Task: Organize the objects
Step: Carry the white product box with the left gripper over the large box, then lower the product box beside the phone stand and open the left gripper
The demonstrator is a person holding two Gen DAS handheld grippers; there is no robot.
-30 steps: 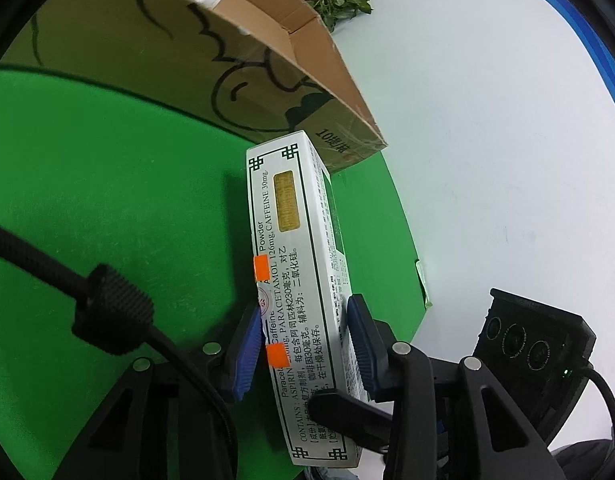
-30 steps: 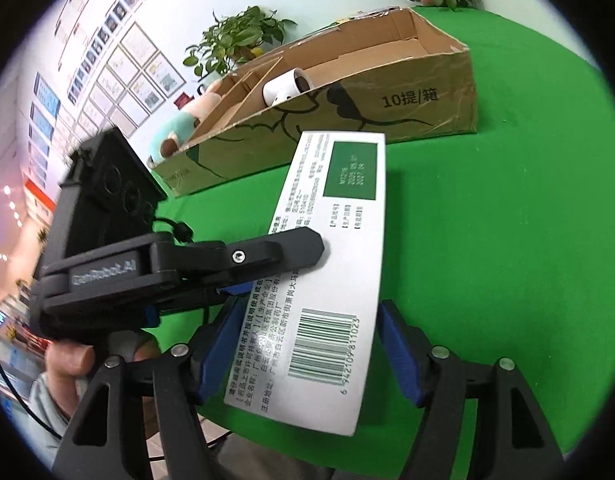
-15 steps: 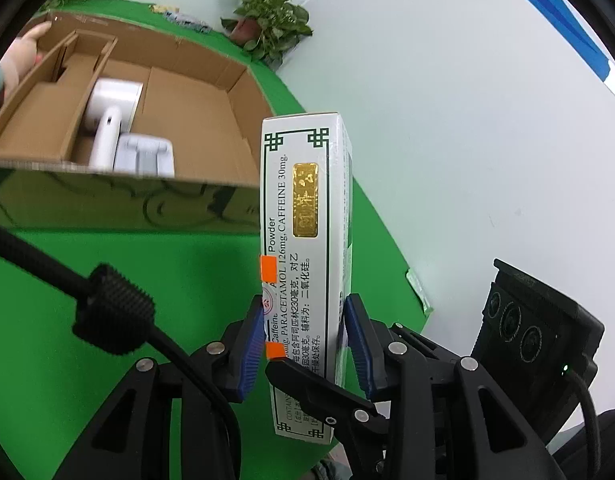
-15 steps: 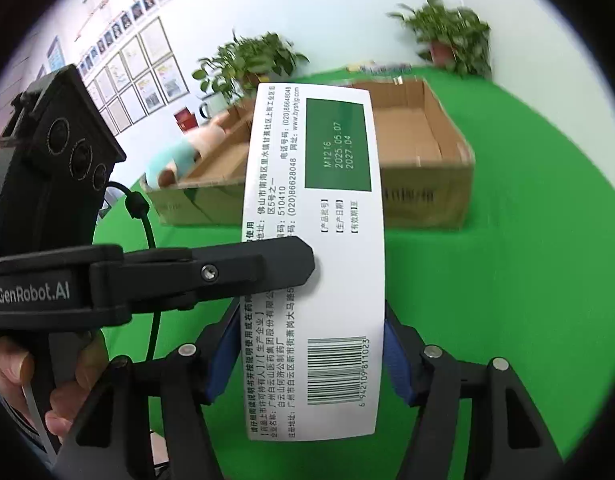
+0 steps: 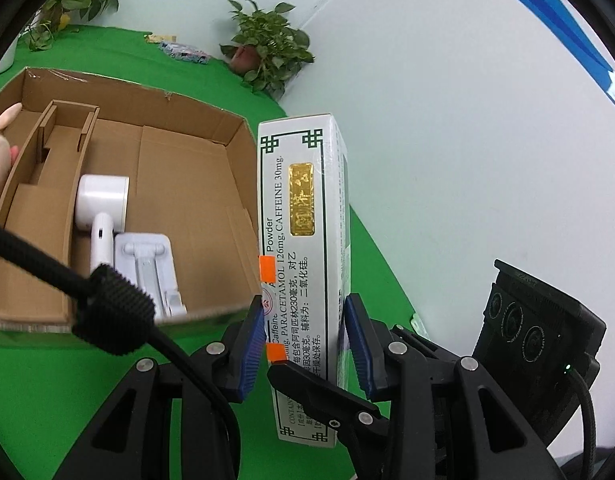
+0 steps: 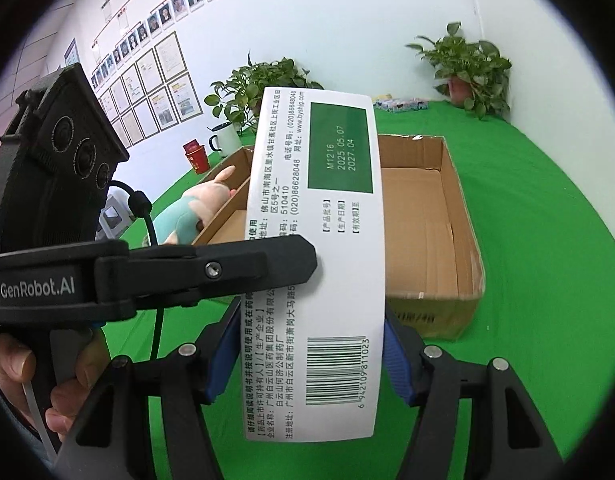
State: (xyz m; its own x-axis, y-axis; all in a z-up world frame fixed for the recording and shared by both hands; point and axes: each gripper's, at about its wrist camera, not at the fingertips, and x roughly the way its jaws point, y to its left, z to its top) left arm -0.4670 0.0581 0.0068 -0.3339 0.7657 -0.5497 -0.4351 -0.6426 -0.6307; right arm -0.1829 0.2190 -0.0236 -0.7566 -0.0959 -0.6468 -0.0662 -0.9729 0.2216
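Note:
Both grippers hold one white medicine box [image 5: 301, 248] in the air in front of an open cardboard box [image 5: 195, 184] on the green table. My left gripper [image 5: 303, 340] is shut on the box's narrow sides. My right gripper [image 6: 311, 354] is shut across its wide barcode face [image 6: 315, 264], and the left gripper's finger crosses that face. In the cardboard box lie a white hair dryer [image 5: 101, 208] and a white stand [image 5: 147, 264]. A plush toy [image 6: 195, 208] lies in its left compartment.
The cardboard box [image 6: 431, 220] has a bare right compartment. Potted plants [image 6: 467, 72] stand at the table's far edge by the white wall. A red cup [image 6: 195, 156] and a white mug [image 6: 223, 140] stand far left. Small packets [image 5: 183, 52] lie behind the box.
Both grippers have lifted the medicine box upward and toward the cardboard box. The view now looks down into the box's inside.

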